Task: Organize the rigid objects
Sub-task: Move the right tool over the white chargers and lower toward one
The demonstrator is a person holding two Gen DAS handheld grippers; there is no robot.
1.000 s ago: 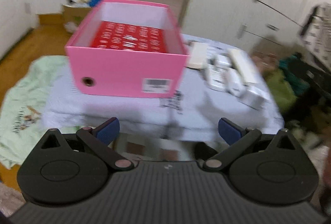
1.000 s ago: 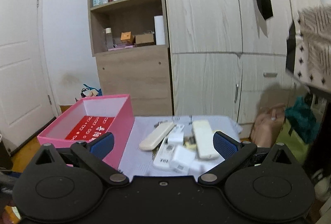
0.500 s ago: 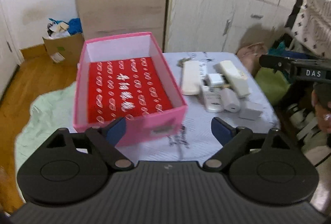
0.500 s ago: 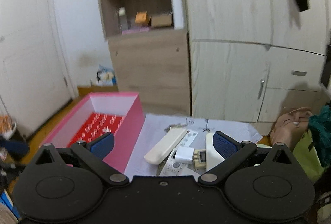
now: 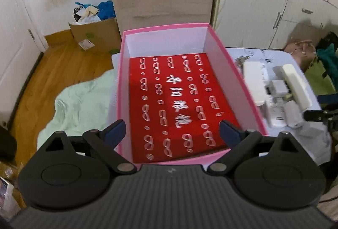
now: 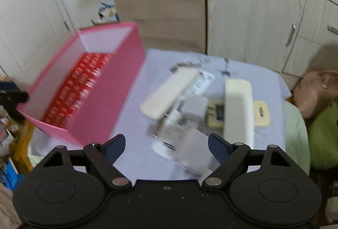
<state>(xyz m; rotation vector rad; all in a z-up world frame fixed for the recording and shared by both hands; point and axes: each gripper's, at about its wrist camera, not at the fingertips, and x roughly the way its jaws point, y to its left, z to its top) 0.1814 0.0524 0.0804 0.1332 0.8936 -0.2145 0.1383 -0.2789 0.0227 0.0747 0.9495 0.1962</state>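
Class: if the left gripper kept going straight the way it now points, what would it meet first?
Most likely the red patterned liner on the floor of the pink box; the open left gripper aims into it, though depth is unclear.

An open pink box (image 5: 166,89) with a red patterned liner sits upright on the table. At its 3 o'clock lies a touching, overlapping cluster of white and cream remotes (image 6: 237,110) and small adapters (image 6: 193,106).
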